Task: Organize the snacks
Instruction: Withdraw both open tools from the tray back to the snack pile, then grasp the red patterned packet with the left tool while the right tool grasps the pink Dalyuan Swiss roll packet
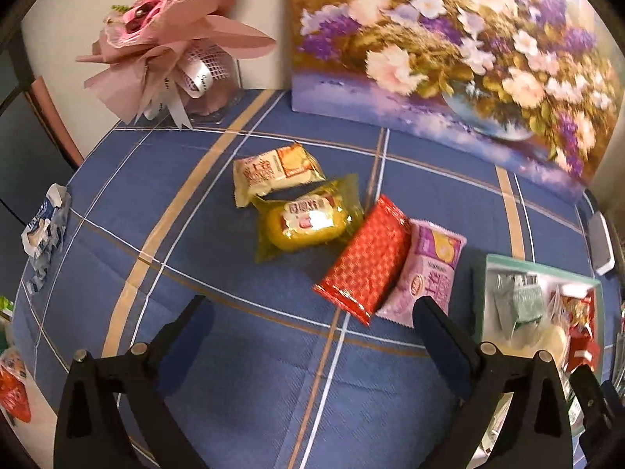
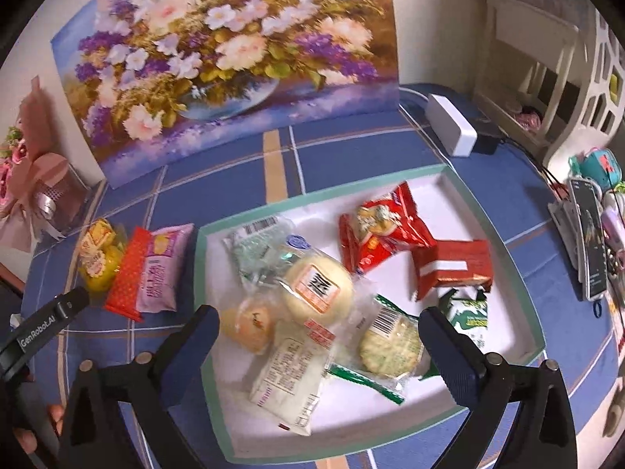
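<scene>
The left gripper (image 1: 312, 312) hangs over the blue checked tablecloth (image 1: 242, 391) with its jaws spread wide and nothing between them. Beyond its fingertips four snacks lie loose on the cloth in a slanting row: a cream packet (image 1: 275, 172) farthest, a yellow cake in clear wrap (image 1: 308, 222) overlapping its near edge, then a red patterned packet (image 1: 365, 264) lying partly over a pink packet (image 1: 427, 269) on its right. None of them touches the gripper.

The right gripper (image 2: 318, 332) stands spread just as wide, above the near part of a white tray with a green rim (image 2: 504, 230); no snack is pinched between its pads. In the tray lie a round pale bun with an orange label (image 2: 316, 287), a small golden cake (image 2: 250, 322) to its left, a white wrapped packet (image 2: 289, 381) nearest, a green-speckled round biscuit (image 2: 390, 346), a clear packet with a barcode (image 2: 258, 248) at the far left, a red snack bag (image 2: 384, 224), a red-and-white packet (image 2: 453, 267) and a green-and-white packet (image 2: 468, 312) on the right.

The tray sits just right of the loose row. A flower painting (image 2: 230, 51) leans at the far edge of the table, a pink bouquet (image 1: 172, 27) stands at the far left, and a white box (image 2: 451, 123) lies at the far right. In the right wrist view the left gripper's finger reaches in at the near left beside the red patterned packet.
</scene>
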The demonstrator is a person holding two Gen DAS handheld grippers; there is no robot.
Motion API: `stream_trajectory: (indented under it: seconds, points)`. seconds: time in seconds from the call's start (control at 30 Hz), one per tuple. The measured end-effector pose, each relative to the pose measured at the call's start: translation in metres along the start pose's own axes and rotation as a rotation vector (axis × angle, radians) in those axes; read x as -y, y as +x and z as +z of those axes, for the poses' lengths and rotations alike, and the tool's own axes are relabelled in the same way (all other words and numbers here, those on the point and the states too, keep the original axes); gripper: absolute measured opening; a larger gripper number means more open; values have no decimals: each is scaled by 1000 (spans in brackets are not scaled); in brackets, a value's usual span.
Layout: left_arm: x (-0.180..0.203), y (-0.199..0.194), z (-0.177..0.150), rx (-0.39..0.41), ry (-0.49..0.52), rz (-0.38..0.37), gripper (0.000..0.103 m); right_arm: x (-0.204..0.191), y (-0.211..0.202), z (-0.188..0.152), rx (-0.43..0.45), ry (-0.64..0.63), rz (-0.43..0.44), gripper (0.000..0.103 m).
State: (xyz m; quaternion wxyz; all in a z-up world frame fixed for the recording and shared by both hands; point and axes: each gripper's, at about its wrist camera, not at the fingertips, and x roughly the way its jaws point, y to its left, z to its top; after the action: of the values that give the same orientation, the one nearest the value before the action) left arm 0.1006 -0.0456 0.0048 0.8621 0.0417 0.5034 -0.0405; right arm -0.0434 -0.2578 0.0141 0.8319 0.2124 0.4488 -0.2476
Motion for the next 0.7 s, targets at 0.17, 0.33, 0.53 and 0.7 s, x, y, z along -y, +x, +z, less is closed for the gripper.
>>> stream_trajectory:
  seconds: [0.17,0.33,0.53,0.7]
  points:
    - [-13,-2,3,50,-24,10,102,-9,-1,2,16,-16,-5,103]
    - [-26,-1,10,66,-65,-10,102,-22,2,7,20,-58,-7,103]
    - [-42,1,21,87,-100,-58,102,-52,1,21,44,-98,59,103]
    - [-51,6,31,78,-129,-120,102,-84,5,31,39,-113,136,103]
